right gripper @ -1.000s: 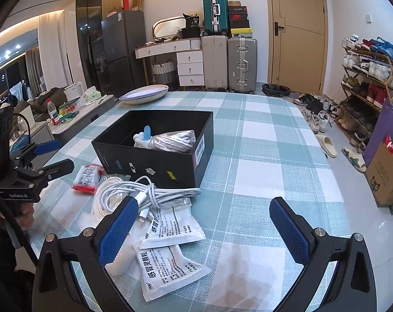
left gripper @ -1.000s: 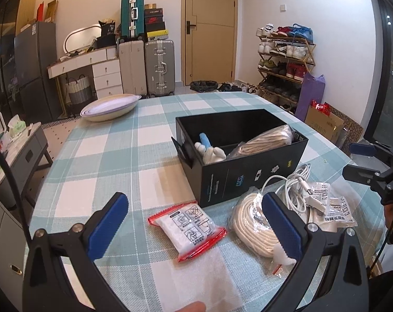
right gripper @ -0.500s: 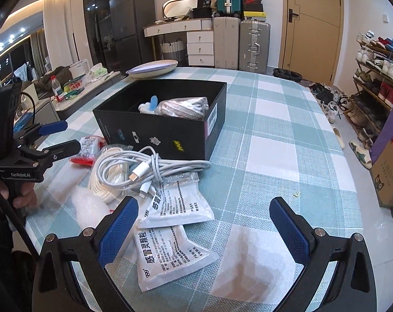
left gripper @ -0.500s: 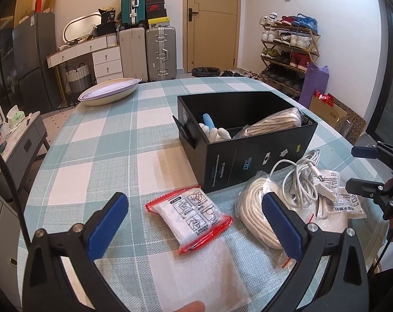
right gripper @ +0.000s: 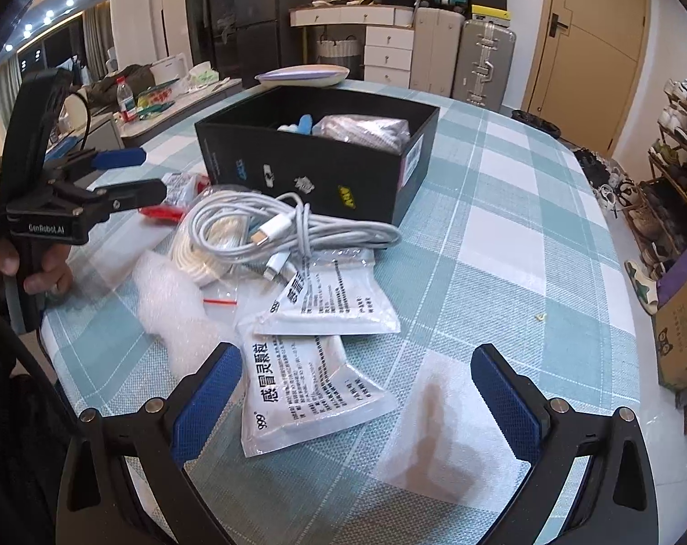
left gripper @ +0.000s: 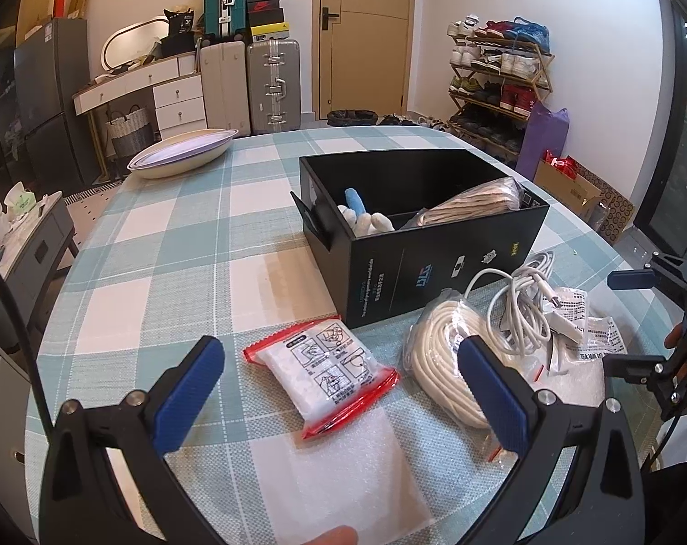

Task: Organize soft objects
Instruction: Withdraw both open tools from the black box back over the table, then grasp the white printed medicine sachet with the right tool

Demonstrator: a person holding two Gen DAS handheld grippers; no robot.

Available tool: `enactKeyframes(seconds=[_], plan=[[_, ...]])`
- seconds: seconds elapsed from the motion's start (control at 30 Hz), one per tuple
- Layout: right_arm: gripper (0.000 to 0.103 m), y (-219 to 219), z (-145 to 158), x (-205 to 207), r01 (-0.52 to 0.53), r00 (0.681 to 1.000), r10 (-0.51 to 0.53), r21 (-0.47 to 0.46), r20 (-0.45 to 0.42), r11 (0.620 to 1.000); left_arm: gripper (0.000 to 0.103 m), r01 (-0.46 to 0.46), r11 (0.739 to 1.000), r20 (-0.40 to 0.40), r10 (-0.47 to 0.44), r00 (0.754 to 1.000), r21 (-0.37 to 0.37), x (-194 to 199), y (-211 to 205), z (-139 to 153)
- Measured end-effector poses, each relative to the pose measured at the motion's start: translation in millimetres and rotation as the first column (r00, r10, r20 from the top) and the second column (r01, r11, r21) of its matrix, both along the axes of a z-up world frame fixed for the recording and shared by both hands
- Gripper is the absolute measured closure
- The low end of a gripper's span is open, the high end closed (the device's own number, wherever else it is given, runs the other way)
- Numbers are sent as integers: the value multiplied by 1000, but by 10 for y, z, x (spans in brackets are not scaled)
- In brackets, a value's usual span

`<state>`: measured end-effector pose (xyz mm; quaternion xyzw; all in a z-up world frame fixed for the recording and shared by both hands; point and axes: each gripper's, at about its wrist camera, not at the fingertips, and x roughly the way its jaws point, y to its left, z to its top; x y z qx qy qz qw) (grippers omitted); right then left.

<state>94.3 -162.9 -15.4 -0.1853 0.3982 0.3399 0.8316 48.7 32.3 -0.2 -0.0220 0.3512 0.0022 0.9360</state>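
— Blue-padded fingers of the left gripper [left gripper: 339, 374] stand wide apart in the left wrist view, holding nothing. What lies between them?

— A clear red-edged plastic pouch of white material [left gripper: 321, 373] lies flat on the teal-and-white checked tablecloth [left gripper: 161, 236], with a white foam sheet [left gripper: 352, 468] just in front of it. Beside the pouch sits a bagged coil of cream rope [left gripper: 439, 363], and next to that a tangle of white charging cables [left gripper: 516, 309]. Behind them stands an open black cardboard box [left gripper: 434, 245] with a white-and-blue plush toy [left gripper: 361, 218] and another bagged rope bundle [left gripper: 470, 204] inside.

— And the right wrist view?

— The right gripper [right gripper: 357, 402] is also spread open and empty, low over the table. Two white sachets printed with black characters [right gripper: 311, 354] overlap between its fingers, and the cables touch the farther sachet. A piece of bubble wrap [right gripper: 171, 290] lies to the left, near the person's hand [right gripper: 21, 263] on the left gripper's handle. The box stands beyond the cables.
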Motion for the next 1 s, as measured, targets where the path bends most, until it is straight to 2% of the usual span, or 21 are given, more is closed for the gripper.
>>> enactKeyframes(seconds=[0.23,0.57,0.7,0.87,1.0], plan=[[1,40,-90,17,0,1000,0,-4,-27,1000,0,6,1000,-5,-6,1000,0,3,-9,-5],[2,116,-115,-27,-24,999,24,-3,-22,1000,0,8,1000,-11,-8,1000,-1,3,-15,-12],[24,162,-138,-64,-46,999,46,-17,-15,999,0,9,1000,-14,-9,1000,0,3,-18,-20],[34,178,-146,-93,-66,998,65,-24,-7,998,0,9,1000,-16,-9,1000,1,4,-19,-30],[47,179,-140,-122,-91,996,91,-15,-7,996,0,7,1000,-17,-7,1000,-1,5,-15,-30]])
